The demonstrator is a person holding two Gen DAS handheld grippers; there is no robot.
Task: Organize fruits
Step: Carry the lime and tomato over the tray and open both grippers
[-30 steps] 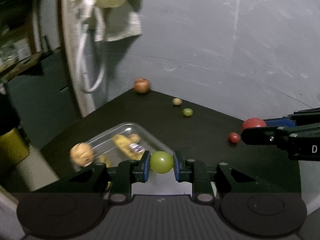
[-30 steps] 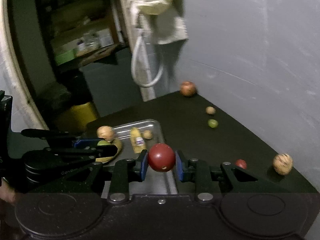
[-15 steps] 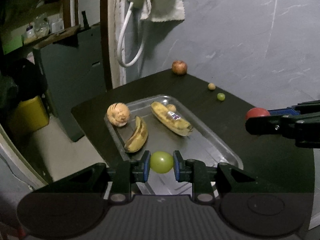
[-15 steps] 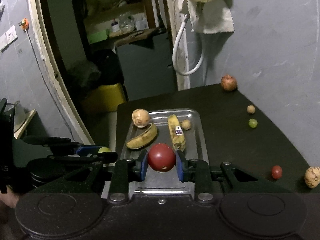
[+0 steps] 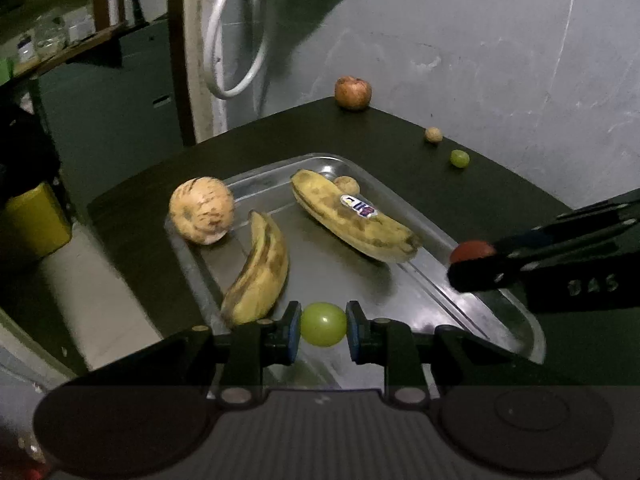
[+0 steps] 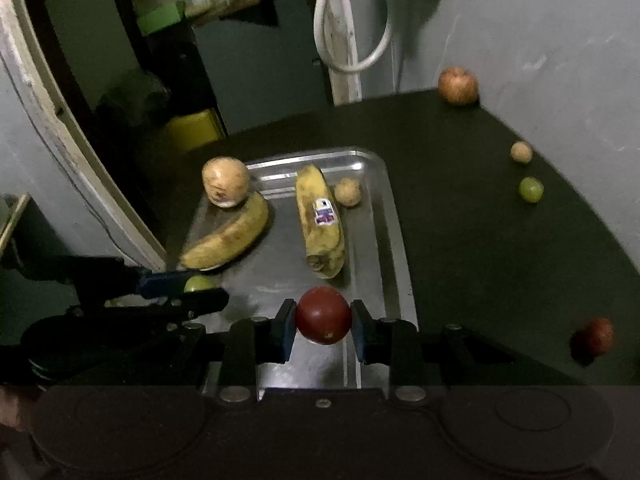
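Risk first — round fruit, smooth metal. Left gripper (image 5: 323,331) clamped on a green grape (image 5: 323,324), right gripper (image 6: 323,327) clamped on a small red fruit (image 6: 324,315), both poised over the near end of the steel tray (image 5: 404,200). Released from too high, likely to bounce or roll: across the slick tray floor, into the two bananas, or over the low rim onto the dark tabletop (image 5: 400,136) and possibly off its edge. Squeezed harder, the grape likely to split. Grippers close side by side over the same end of the tray — some chance of knocking together, or of nudging the curved banana (image 5: 260,276) lying just beyond the grape. Safer judged: lowered close to the metal, let go one at a time, clear of the bananas.

Already in the tray: curved banana, stickered banana (image 5: 352,220), pale striped round fruit (image 5: 202,210) at the far left corner, small tan fruit (image 5: 347,184) behind the stickered banana. Not yet gathered, out on the tabletop: apple (image 5: 353,93) at the far corner, small tan ball (image 5: 433,135), second green grape (image 5: 459,158), another red fruit (image 6: 596,336) near the right edge.

Room dim, grey scuffed wall (image 5: 480,60) close behind the table, white hose (image 5: 236,52) looped on a post, cloth hung above, cluttered shelf and yellow container (image 5: 36,220) off to the left.
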